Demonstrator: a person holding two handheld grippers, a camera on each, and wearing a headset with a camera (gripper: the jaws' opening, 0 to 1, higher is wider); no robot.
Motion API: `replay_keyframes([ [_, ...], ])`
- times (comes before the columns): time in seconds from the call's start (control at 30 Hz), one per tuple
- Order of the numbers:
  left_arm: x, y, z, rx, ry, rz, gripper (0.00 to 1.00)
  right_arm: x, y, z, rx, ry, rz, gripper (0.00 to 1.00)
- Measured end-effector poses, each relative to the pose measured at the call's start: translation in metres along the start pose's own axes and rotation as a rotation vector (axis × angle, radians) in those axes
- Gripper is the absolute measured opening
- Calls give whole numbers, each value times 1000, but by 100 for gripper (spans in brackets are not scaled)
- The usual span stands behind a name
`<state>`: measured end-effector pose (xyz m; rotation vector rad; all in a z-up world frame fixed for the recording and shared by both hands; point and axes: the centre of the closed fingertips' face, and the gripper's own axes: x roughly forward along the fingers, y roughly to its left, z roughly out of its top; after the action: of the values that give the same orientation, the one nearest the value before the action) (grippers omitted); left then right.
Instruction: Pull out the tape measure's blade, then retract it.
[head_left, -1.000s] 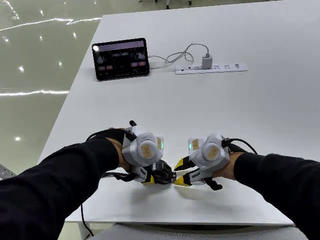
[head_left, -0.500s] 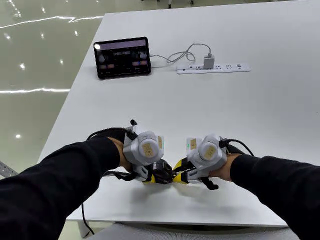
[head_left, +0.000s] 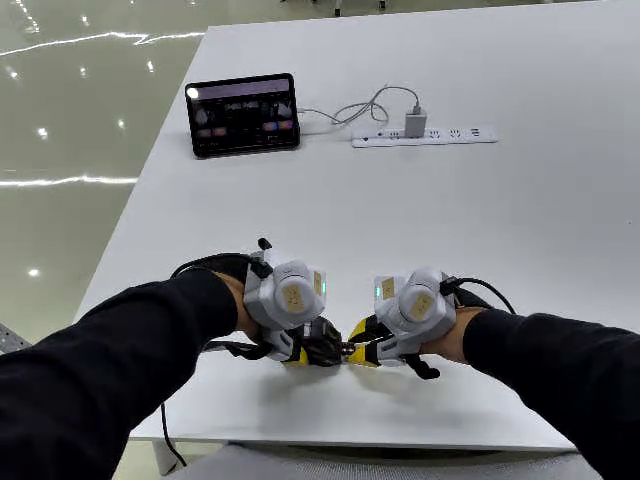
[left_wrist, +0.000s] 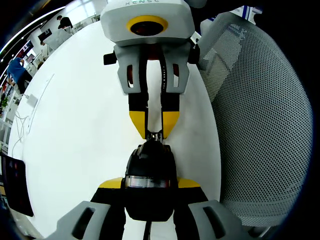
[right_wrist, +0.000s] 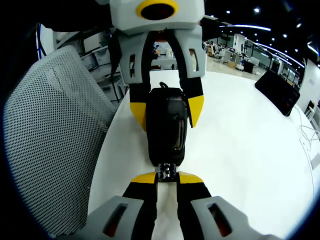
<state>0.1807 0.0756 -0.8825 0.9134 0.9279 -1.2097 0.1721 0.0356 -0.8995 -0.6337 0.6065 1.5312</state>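
A black tape measure (head_left: 322, 345) sits just above the white table (head_left: 400, 220) near its front edge. My left gripper (head_left: 312, 352) is shut on its case (left_wrist: 150, 185), one yellow-tipped jaw on each side. My right gripper (head_left: 352, 352) faces it from the right. In the right gripper view, my right gripper (right_wrist: 167, 178) is shut on the small metal end hook of the blade (right_wrist: 166, 171), right at the mouth of the case (right_wrist: 167, 125). Almost no blade is drawn out. The right gripper's fingertips (left_wrist: 170, 120) meet the hook in the left gripper view.
A dark tablet (head_left: 243, 115) stands at the back left of the table. A white power strip (head_left: 425, 135) with a charger and grey cable lies behind the middle. A grey mesh chair (left_wrist: 260, 125) sits just past the table's front edge.
My right gripper has edged a little to the left, closer to the tape measure case. The left gripper and the case have stayed where they were.
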Motion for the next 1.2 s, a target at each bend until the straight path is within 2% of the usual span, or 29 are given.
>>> replay_keyframes([
  [0.17, 0, -1, 0, -5, -1, 0, 33, 2, 0, 2, -24, 12, -4, 11],
  [0.3, 0, -1, 0, -8, 1, 3, 33, 5, -2, 5, 8, -1, -4, 15],
  [0.4, 1, -1, -1, -15, -2, 10, 33, 10, -1, 5, 31, 10, -1, 12],
  [0.53, 0, -1, -1, -23, -1, 12, 33, 8, -2, 4, 43, 9, -1, 10],
  [0.57, 0, 0, -1, -28, -5, 14, 33, 7, -4, 4, -9, 11, -11, 9],
  [0.67, 0, 1, -1, -47, -22, 13, 33, 7, -4, 3, 14, 13, -11, 9],
  [0.77, 0, 0, 0, -38, -27, 8, 33, 6, -4, 2, 33, 16, -8, 9],
  [1.2, -1, 0, 0, -45, -34, 6, 33, -2, -4, -6, 35, 33, -10, 9],
])
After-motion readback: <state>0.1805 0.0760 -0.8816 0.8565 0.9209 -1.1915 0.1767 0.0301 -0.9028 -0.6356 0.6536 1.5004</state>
